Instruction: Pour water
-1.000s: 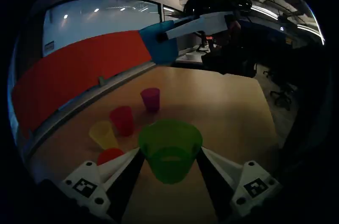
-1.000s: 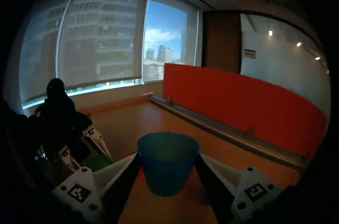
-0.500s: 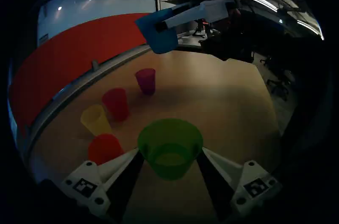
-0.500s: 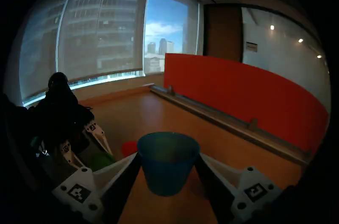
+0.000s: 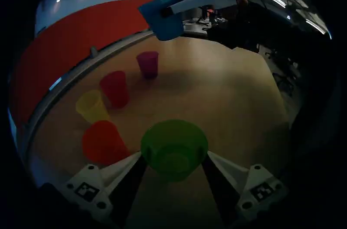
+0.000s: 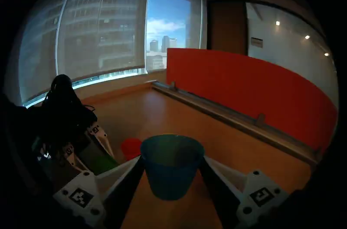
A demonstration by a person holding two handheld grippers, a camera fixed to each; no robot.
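Two cups are gripped and we judge the pour not yet begun: our left gripper [image 5: 173, 156] fingers pinch the green cup [image 5: 174, 144] over the surface [image 5: 225, 94], while our right gripper [image 6: 172, 161] fingers pinch the blue cup [image 6: 172, 175], well apart from it.

At lower left of the left gripper view, the orange cup [image 5: 102, 142] has its base hidden behind a finger [image 5: 115, 170] of the left gripper [image 5: 173, 157]. The person [image 5: 236, 29] at the top is cut off and too dark to make out. At lower left of the right gripper view, the green cup [image 6: 99, 161] is mostly hidden behind the right gripper [image 6: 172, 164], and whether the blue cup [image 6: 171, 177] holds water cannot be told.
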